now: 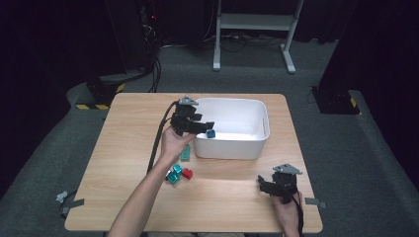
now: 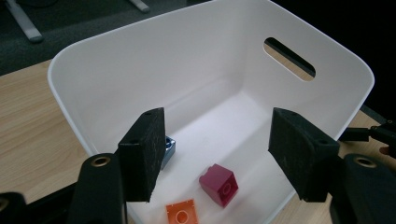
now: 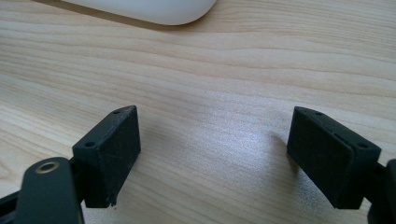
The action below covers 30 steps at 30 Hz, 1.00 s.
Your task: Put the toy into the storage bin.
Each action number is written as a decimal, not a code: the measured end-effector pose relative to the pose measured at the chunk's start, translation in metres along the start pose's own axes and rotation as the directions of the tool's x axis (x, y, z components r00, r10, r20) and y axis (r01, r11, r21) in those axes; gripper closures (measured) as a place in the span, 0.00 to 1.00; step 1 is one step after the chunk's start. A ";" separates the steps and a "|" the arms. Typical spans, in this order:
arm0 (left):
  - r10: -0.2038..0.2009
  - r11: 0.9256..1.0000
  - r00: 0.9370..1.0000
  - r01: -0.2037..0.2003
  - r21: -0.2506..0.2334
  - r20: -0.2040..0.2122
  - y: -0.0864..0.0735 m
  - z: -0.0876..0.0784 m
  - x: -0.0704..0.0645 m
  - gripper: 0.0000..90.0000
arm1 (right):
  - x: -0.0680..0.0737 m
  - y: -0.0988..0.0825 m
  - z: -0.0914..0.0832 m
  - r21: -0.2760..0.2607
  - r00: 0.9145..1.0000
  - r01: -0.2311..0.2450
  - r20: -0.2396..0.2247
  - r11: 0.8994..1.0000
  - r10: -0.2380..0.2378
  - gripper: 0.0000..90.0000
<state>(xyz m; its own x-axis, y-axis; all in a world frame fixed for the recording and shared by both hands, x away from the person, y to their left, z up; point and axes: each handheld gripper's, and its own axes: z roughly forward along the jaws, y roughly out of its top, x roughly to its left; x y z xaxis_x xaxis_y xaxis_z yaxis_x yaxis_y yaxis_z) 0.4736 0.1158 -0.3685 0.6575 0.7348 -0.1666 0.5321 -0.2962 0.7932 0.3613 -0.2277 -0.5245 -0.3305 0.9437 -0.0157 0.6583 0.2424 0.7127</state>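
- Left of centre in the high view, on the table (image 1: pixel 123 197): a small cluster of loose bricks, teal brick (image 1: pixel 174 174) touching red brick (image 1: pixel 187 173), with a green flat piece (image 1: pixel 186 153) just above them beside the bin wall.
- Left gripper (image 1: pixel 207 127) sits at frame centre, held over the left rim of the white bin (image 1: pixel 257 143); jaws apart, nothing clamped between them.
- A blue brick (image 1: pixel 211 134) shows just under the gripper's tip, inside the bin's left edge. In the left gripper view it lies on the bin floor, partly behind the left jaw (image 2: pixel 168 148).
- Same view, lower centre: magenta brick (image 2: pixel 218 184) and orange brick (image 2: pixel 182 213) on the bin floor, near each other, not touching.
- Right gripper (image 1: pixel 264 186) at lower right of the high view, low over bare table, well apart from the bin; jaws apart, empty.
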 end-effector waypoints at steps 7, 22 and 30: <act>0.000 1.000 1.000 -0.001 -0.022 -0.014 -0.004 -0.009 0.003 0.39 | 0.000 0.000 0.000 0.000 1.000 0.002 0.000 1.000 -0.002 0.19; -0.009 0.998 0.998 0.006 -0.061 -0.054 -0.019 -0.045 0.015 0.39 | 0.000 0.000 0.000 -0.001 1.000 0.003 -0.001 1.000 -0.003 0.19; -0.038 0.996 0.996 0.031 -0.081 -0.086 -0.043 -0.068 0.023 0.39 | 0.000 0.000 0.000 -0.001 1.000 0.003 -0.001 1.000 -0.003 0.19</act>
<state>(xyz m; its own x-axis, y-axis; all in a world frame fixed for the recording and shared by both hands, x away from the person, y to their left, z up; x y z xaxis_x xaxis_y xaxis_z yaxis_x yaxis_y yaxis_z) 0.4298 0.1870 -0.3668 0.5884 0.7954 -0.1454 0.5070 -0.2228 0.8326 0.3613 -0.2278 -0.5245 -0.3327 0.9429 -0.0169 0.6571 0.2446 0.7130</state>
